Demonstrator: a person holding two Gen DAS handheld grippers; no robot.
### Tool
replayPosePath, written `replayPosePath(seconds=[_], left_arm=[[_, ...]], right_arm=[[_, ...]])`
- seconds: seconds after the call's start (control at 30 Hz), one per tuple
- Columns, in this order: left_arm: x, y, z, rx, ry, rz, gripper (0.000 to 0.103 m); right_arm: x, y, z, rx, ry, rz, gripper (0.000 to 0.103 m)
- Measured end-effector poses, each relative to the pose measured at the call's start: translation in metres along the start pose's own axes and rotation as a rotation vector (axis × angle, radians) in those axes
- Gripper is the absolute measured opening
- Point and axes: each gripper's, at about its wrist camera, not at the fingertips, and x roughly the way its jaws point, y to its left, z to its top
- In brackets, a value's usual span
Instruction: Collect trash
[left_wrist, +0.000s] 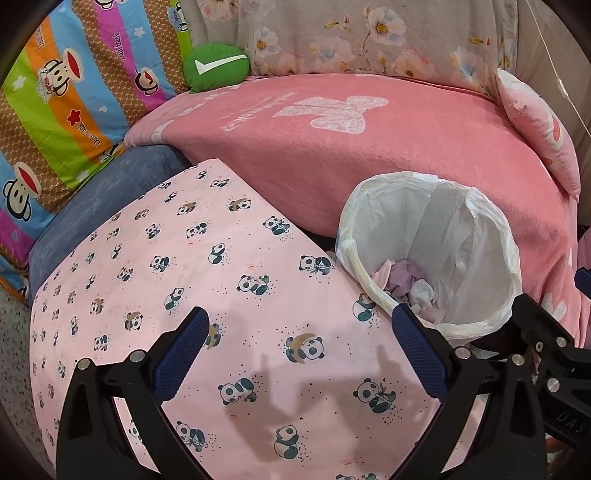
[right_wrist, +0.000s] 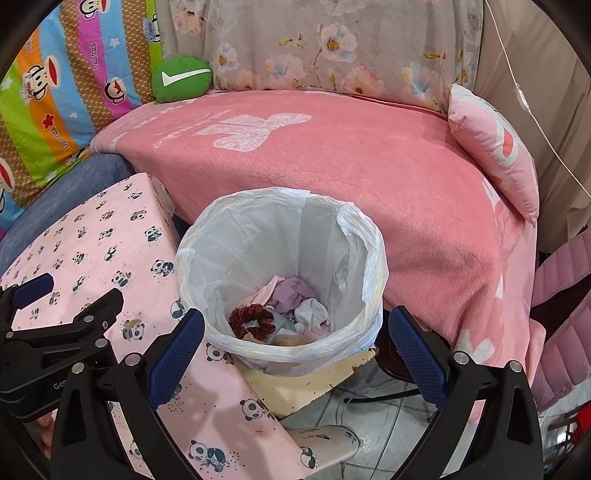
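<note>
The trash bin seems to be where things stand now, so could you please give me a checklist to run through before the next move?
1. Left claw open and empty: ok.
2. Right claw open and empty: ok.
3. Trash bin upright, liner open at the rim: ok.
4. Crumpled trash and dark red scrunchie lie inside the bin: ok.
5. Panda cloth free of loose trash where visible: ok.
6. Floor behind the bin free of trash: cannot tell.

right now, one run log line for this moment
left gripper: open, empty | right gripper: open, empty | trash bin: scrunchie, crumpled scraps inside
</note>
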Motion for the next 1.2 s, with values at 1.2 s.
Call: replayPosePath(seconds=[1.2], left_arm=[[-0.0004,-0.0073,-0.0017,0.021,0.005,-0.007,0.095]], right_arm=[[0.0019,-0.0028,-0.0030,0.004,0.000,0.003,0.099]])
